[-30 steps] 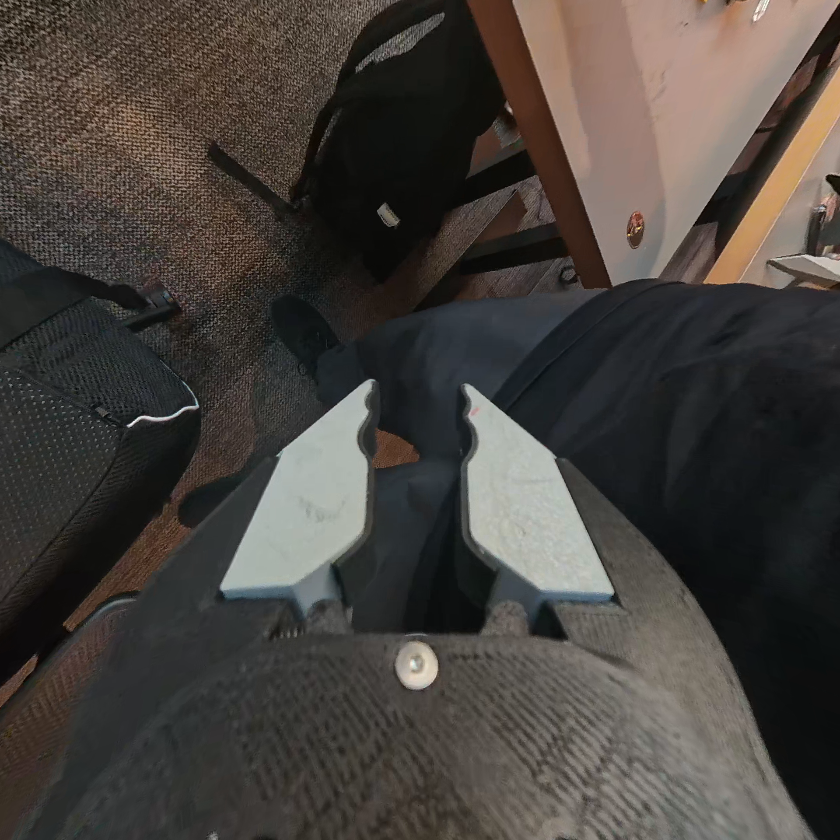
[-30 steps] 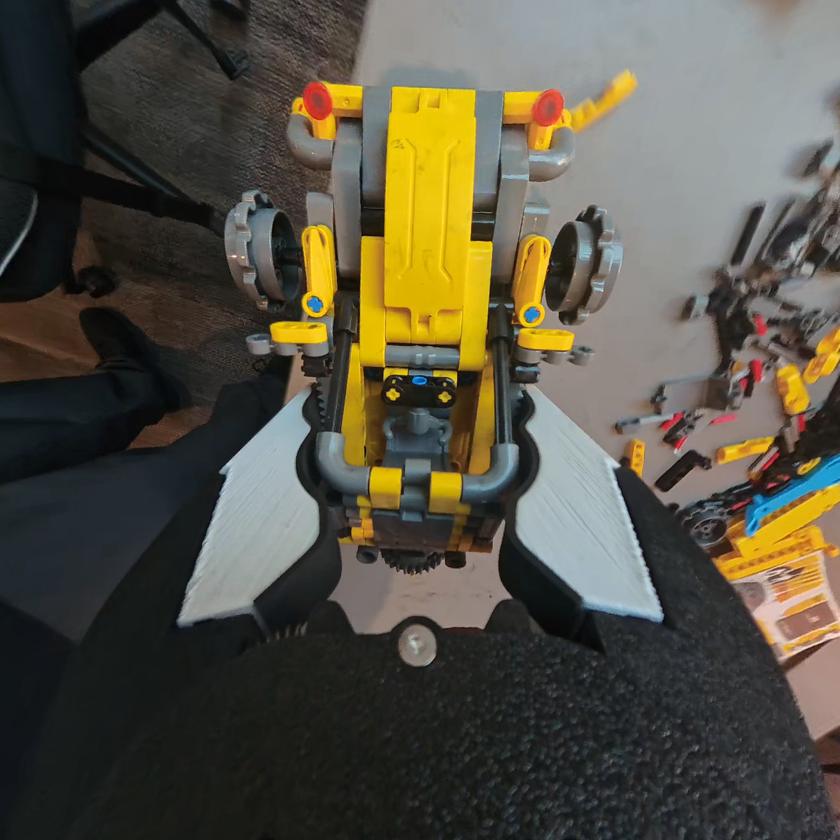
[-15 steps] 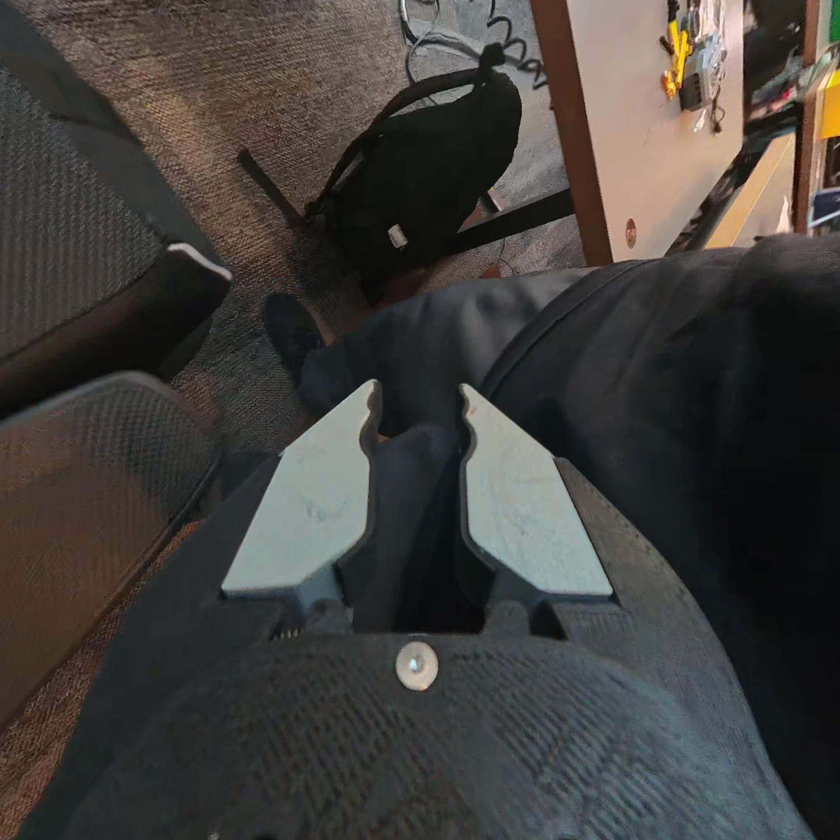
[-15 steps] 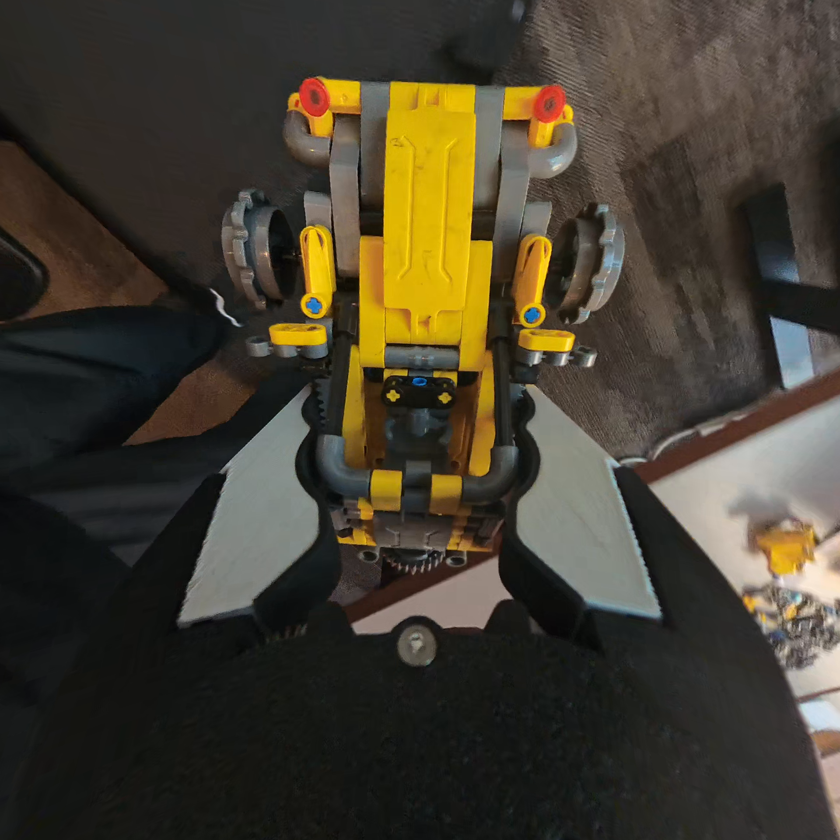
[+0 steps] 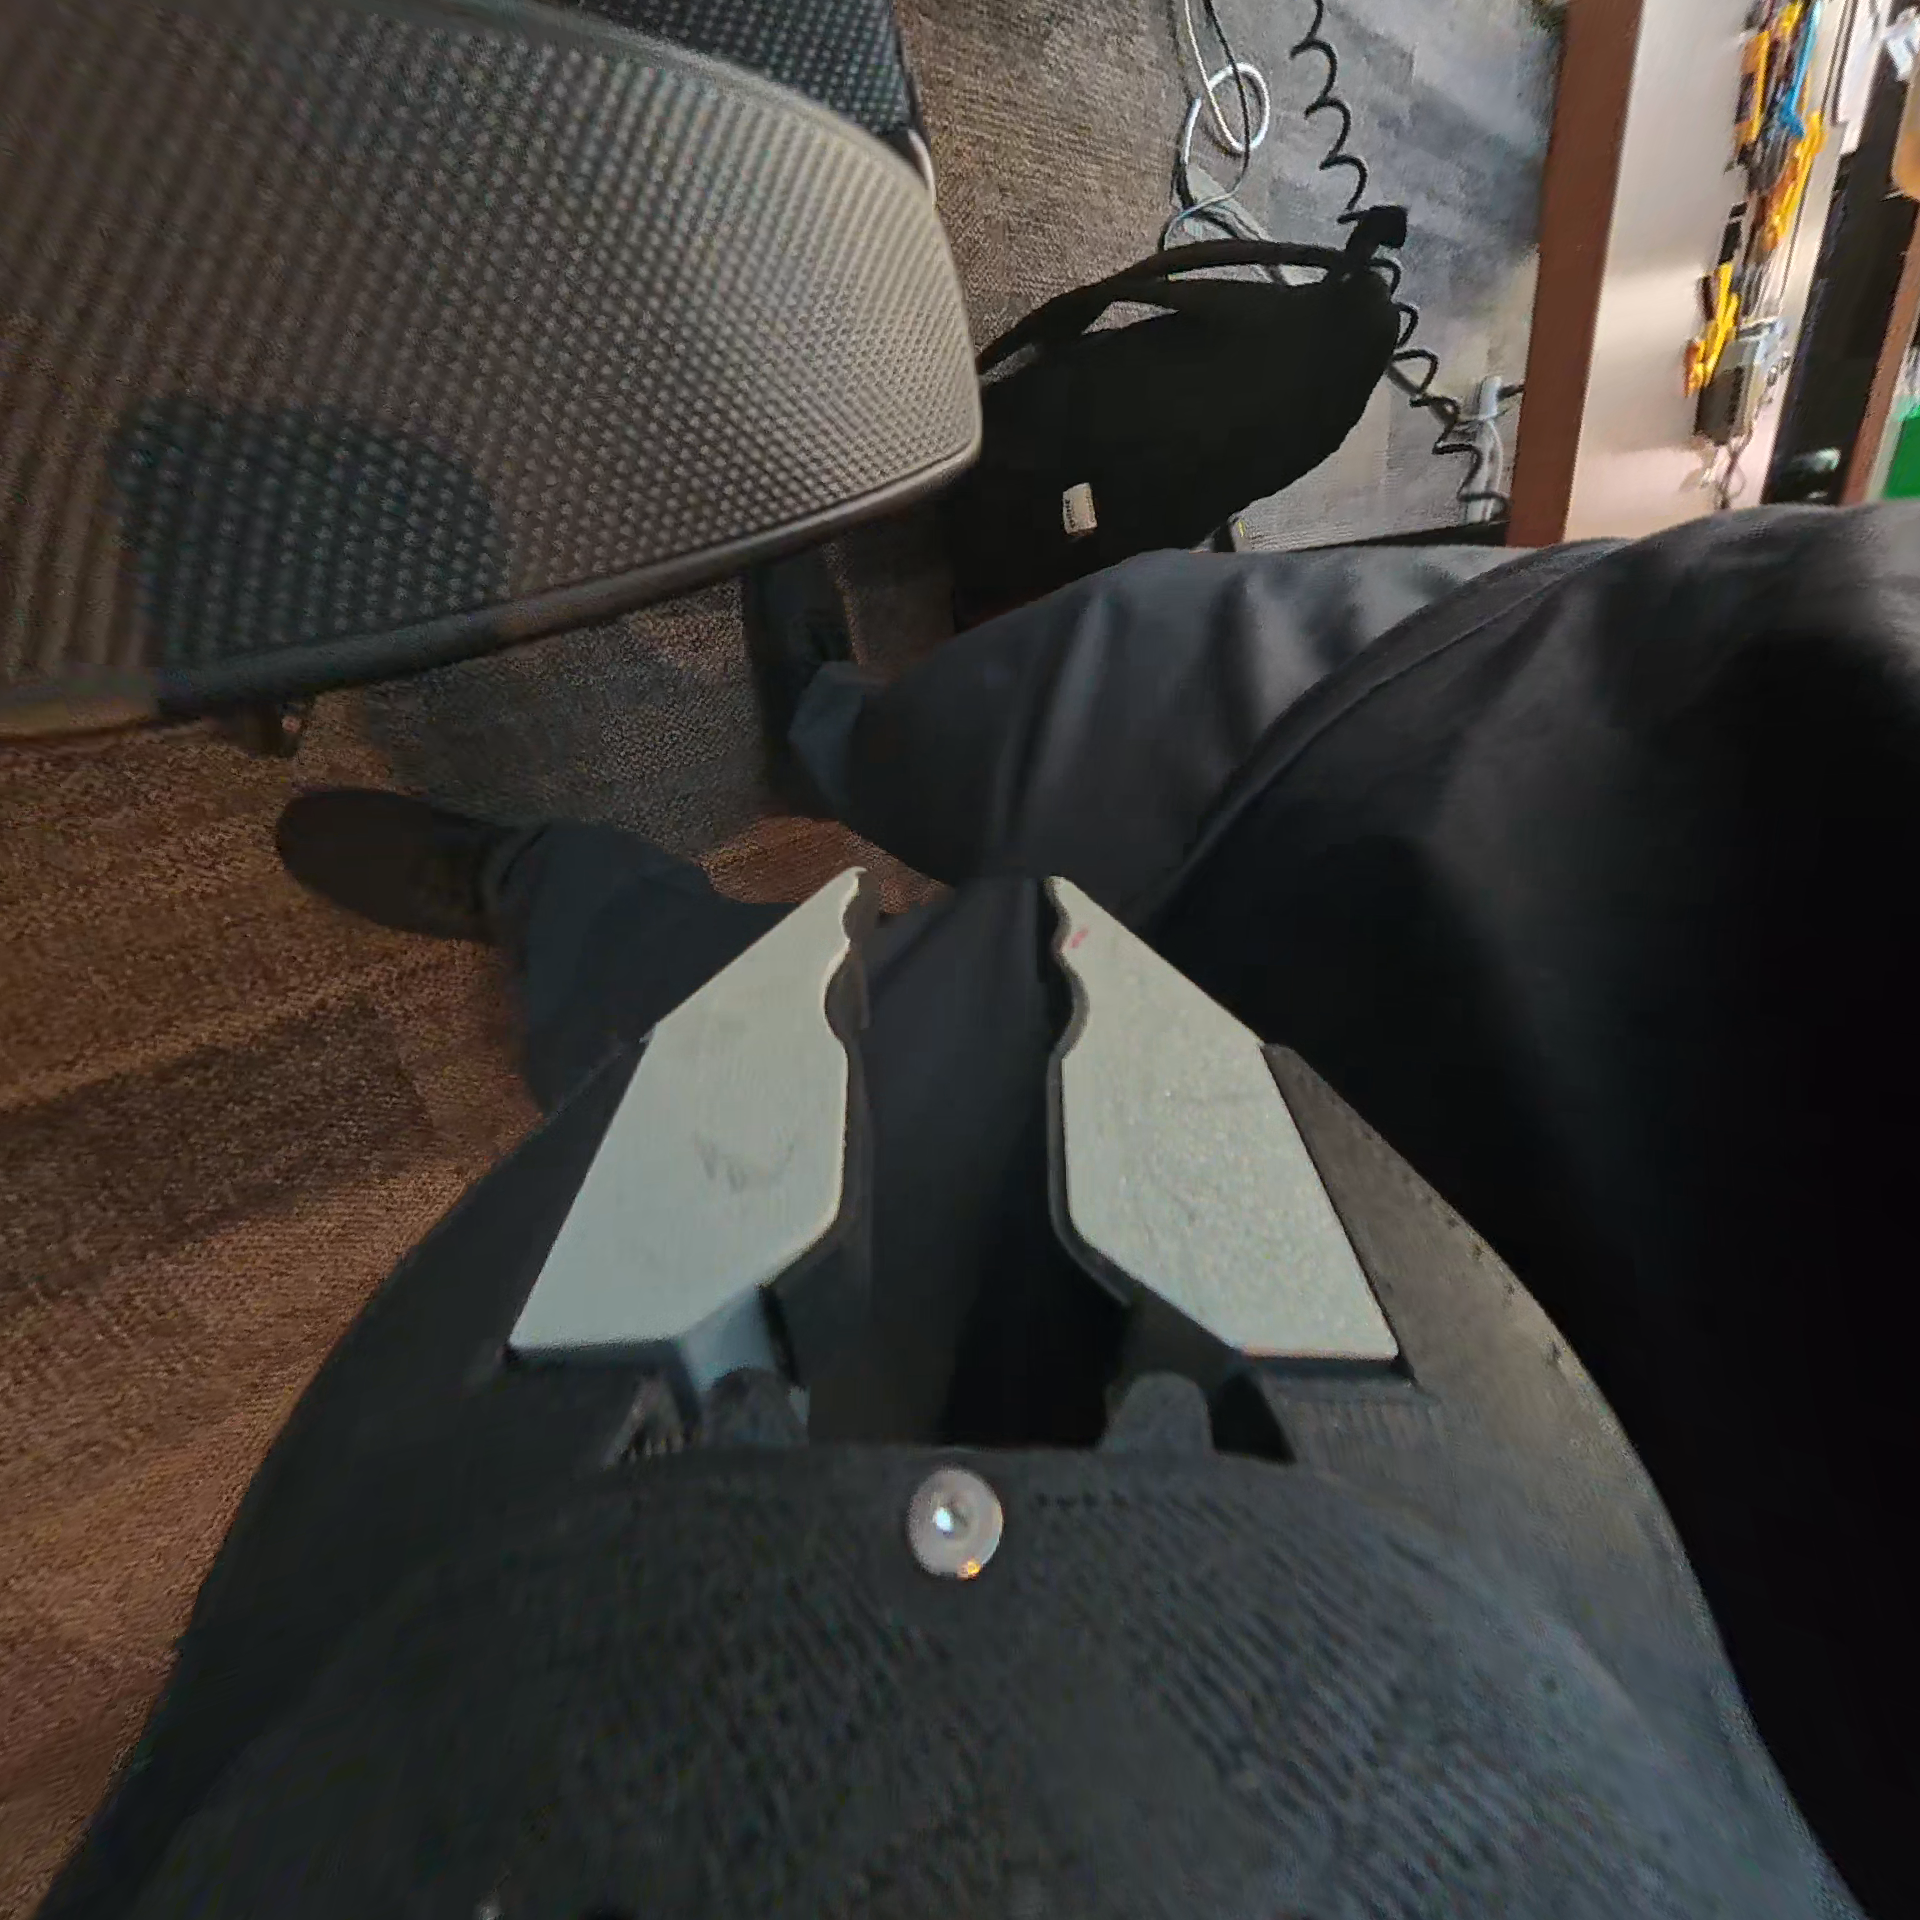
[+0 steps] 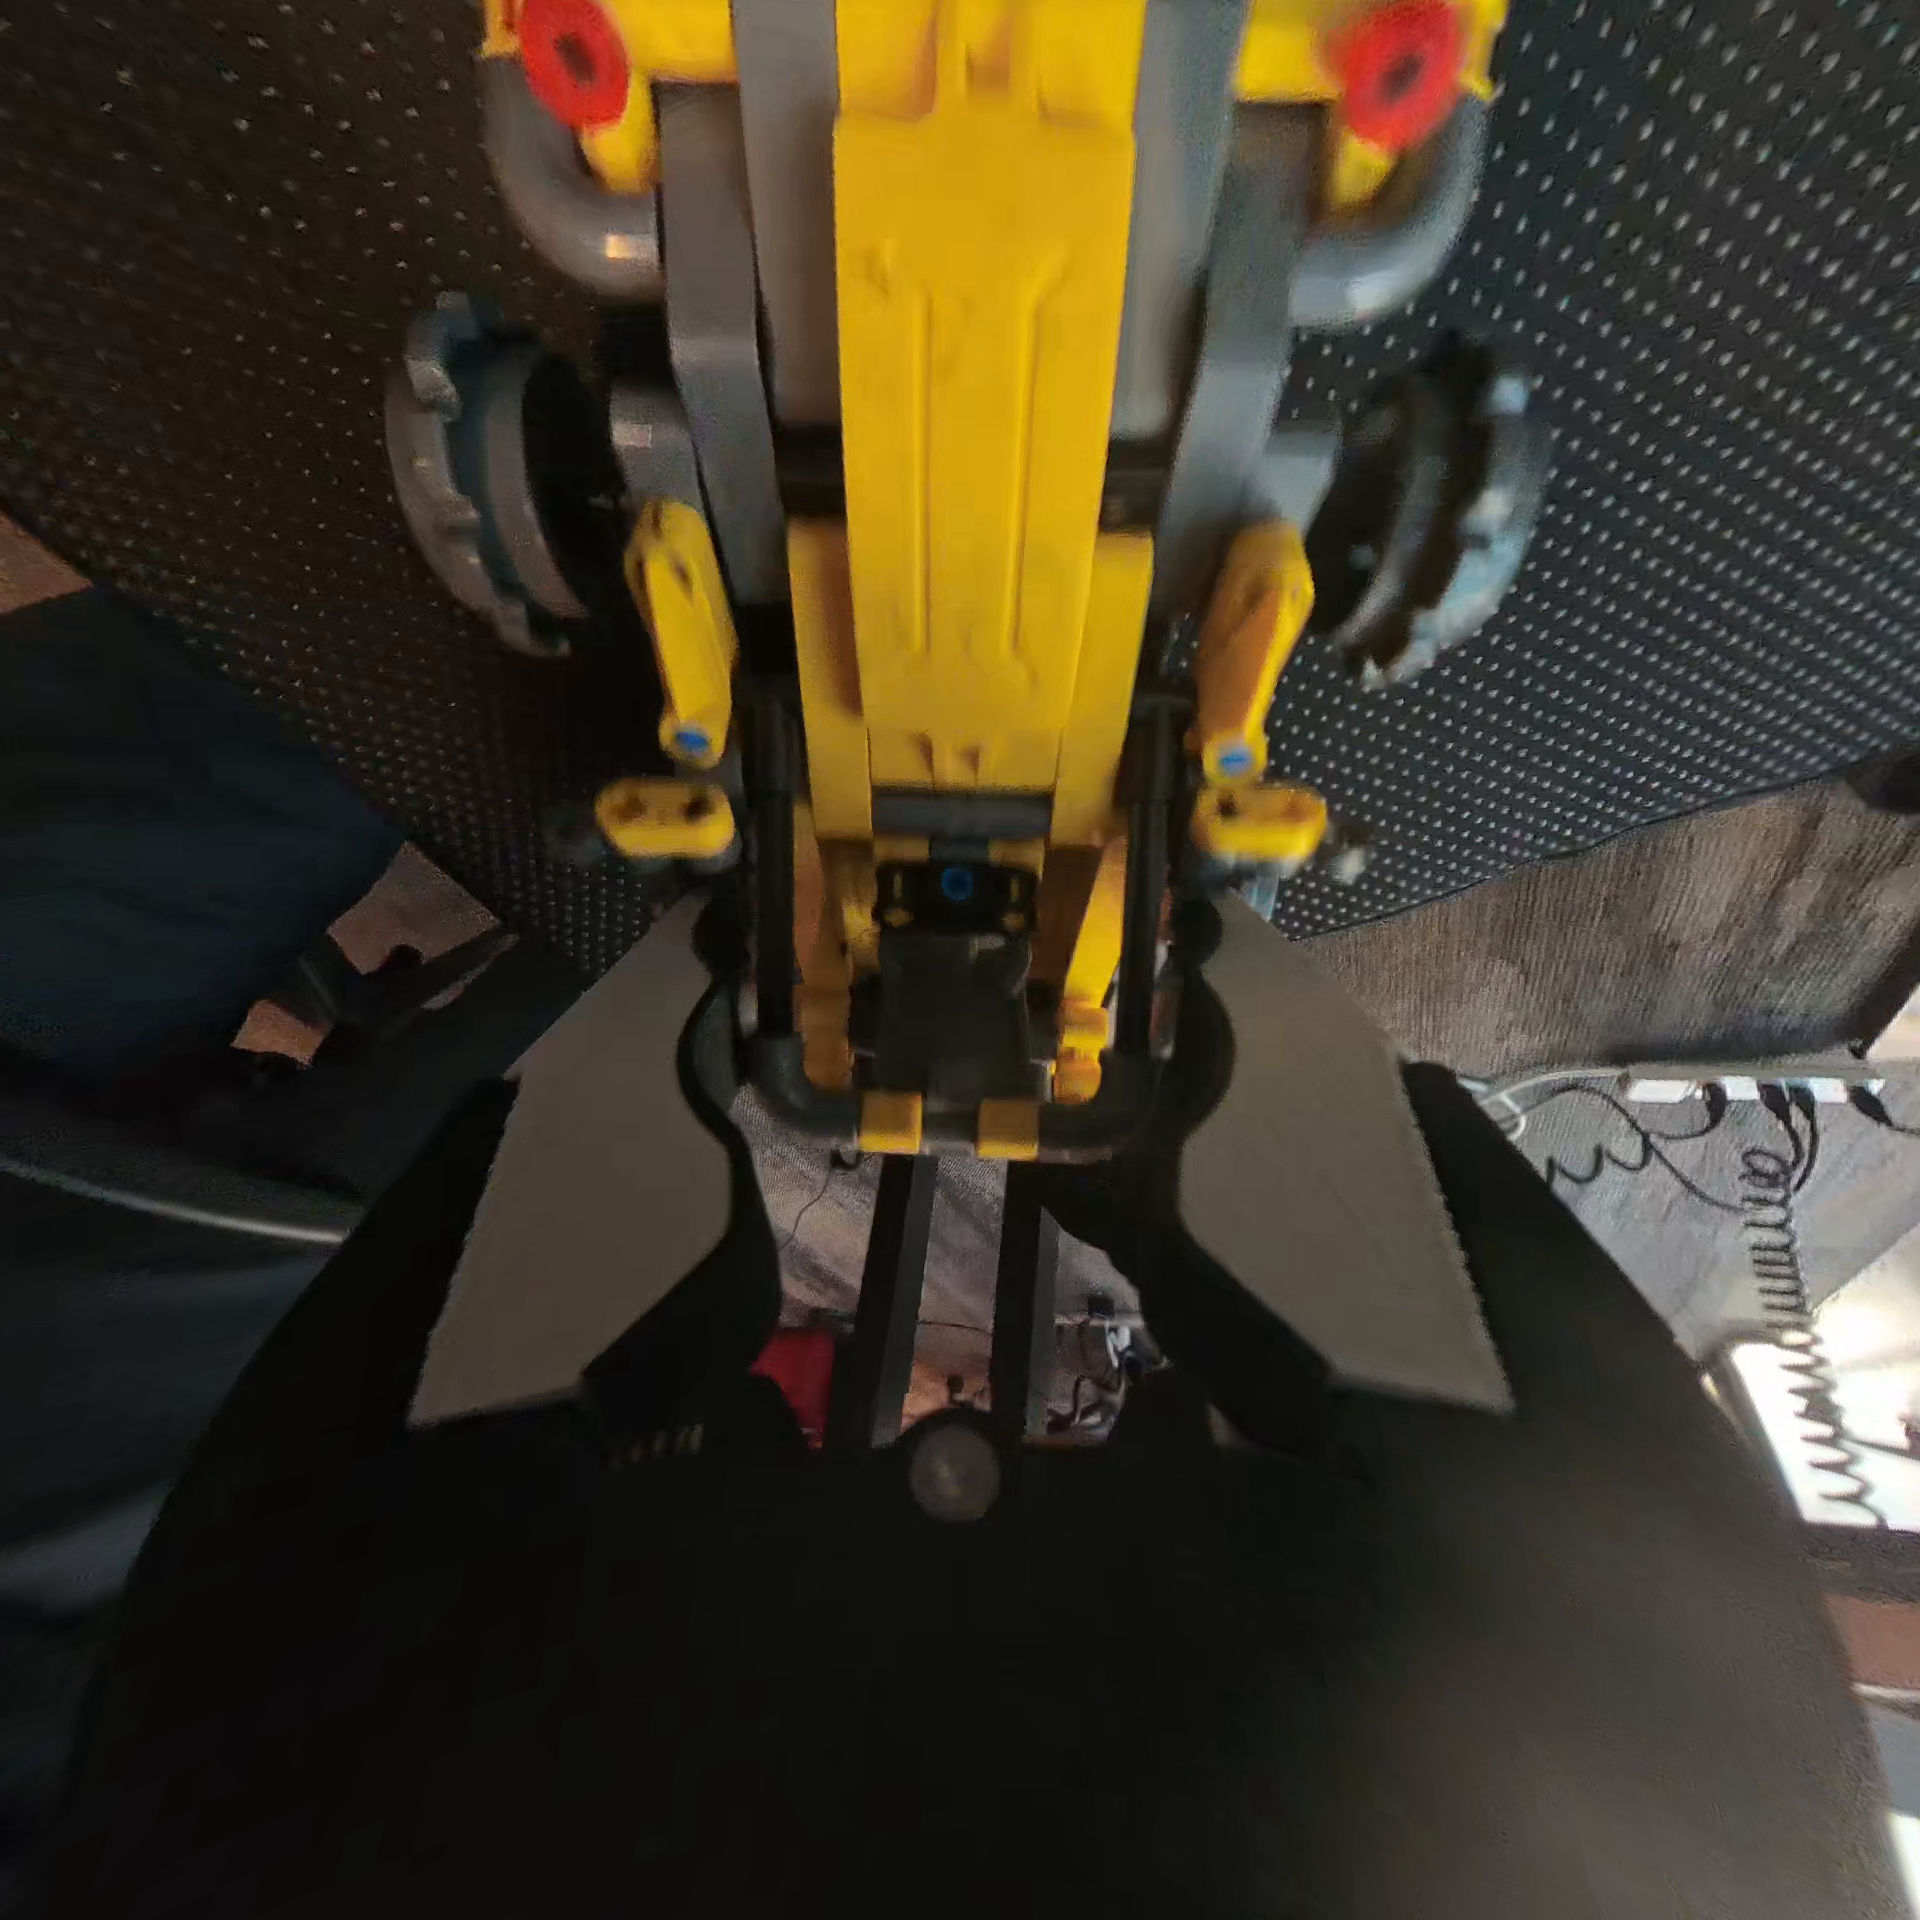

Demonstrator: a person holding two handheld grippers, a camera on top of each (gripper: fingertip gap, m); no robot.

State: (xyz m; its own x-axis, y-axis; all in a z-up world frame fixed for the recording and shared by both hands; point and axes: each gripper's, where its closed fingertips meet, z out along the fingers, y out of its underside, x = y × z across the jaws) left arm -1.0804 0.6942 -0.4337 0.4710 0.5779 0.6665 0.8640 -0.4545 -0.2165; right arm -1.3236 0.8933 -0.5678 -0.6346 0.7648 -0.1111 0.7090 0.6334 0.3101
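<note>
**Right gripper holds the toy vehicle; left gripper is empty**

Your right gripper (image 6: 951, 997) is clamped on a yellow and grey brick-built toy vehicle (image 6: 977, 436). The two pale fingers (image 6: 603, 1164) press in on the narrow near end of its body, one on each side, so the model juts straight out ahead of the jaws and is carried clear of any surface. That end looks like the slimmest part of the frame, which is probably why you grip it there: the grey wheel hubs (image 6: 468, 488) stick out to either side farther forward and stay free of the fingers. Two red round studs (image 6: 571, 52) sit at the far end. This view is blurred, so finer detail of the contact is hard to read. Beyond the model lies a dark dotted mesh surface (image 6: 1662, 416), and to the right of the jaws there is carpet with coiled cables (image 6: 1787, 1320).

Your left gripper (image 5: 951, 935) holds nothing. Its jaws stand at a narrow gap, with only your dark trouser leg (image 5: 1039, 707) showing between and beyond the tips. It is pointed down over your lap, well apart from the model. A shoe (image 5: 395, 862) rests on the brown carpet (image 5: 208, 1039) left of the jaws. Farther ahead stands a mesh chair (image 5: 468, 312), with a black backpack (image 5: 1174, 416) beside a table leg (image 5: 1558, 270).
</note>
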